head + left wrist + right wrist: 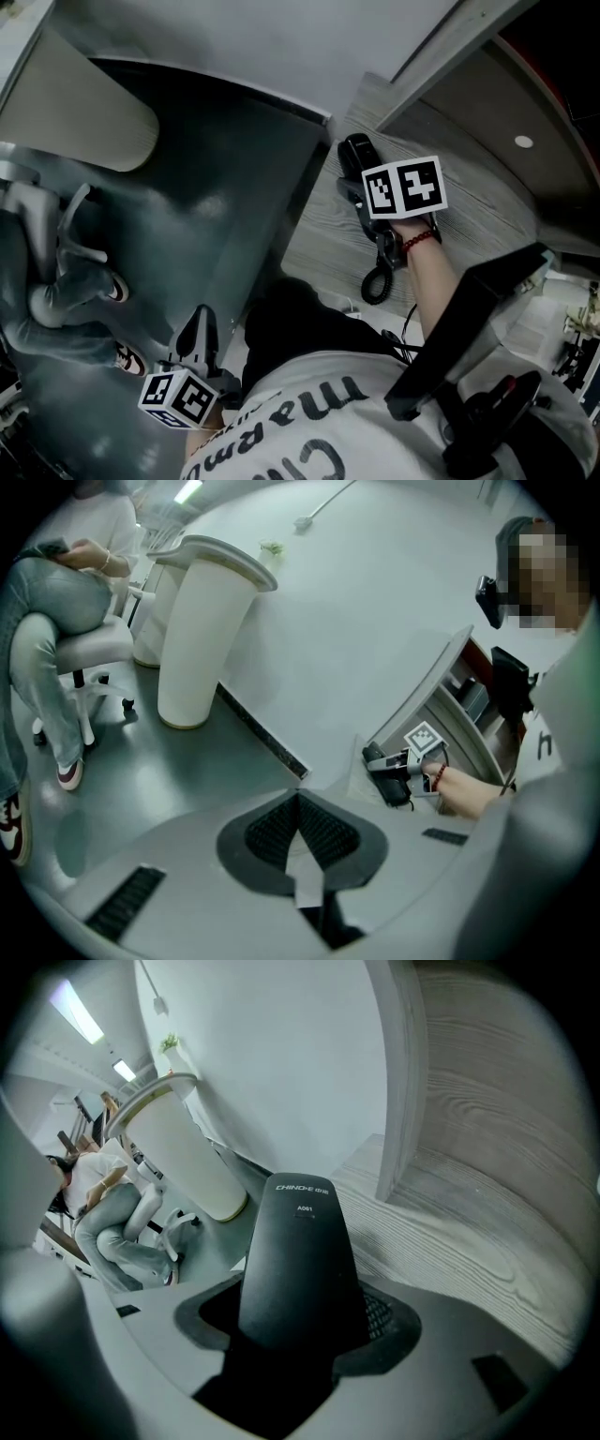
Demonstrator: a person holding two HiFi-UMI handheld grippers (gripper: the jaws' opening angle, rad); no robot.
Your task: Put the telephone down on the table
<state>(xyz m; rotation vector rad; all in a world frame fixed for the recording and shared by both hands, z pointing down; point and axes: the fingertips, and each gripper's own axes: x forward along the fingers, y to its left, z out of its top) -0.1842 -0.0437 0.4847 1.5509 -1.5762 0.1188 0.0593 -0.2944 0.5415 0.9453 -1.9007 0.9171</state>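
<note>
A plain white wall (375,602) rises ahead of me and meets a smooth grey floor (169,771) that carries a dull sheen. A dark skirting strip (262,735) runs along part of their join. Against the wall stands a tall white pedestal (202,639) with a flared, curved top. Off to my left a person (47,621) in pale clothes sits on a white swivel chair (89,653). Long light strips (75,1012) glow on the ceiling. To my right lies the pale wood-grain table (469,1232), with a light upright panel (403,1082) standing on it near the wall.
</note>
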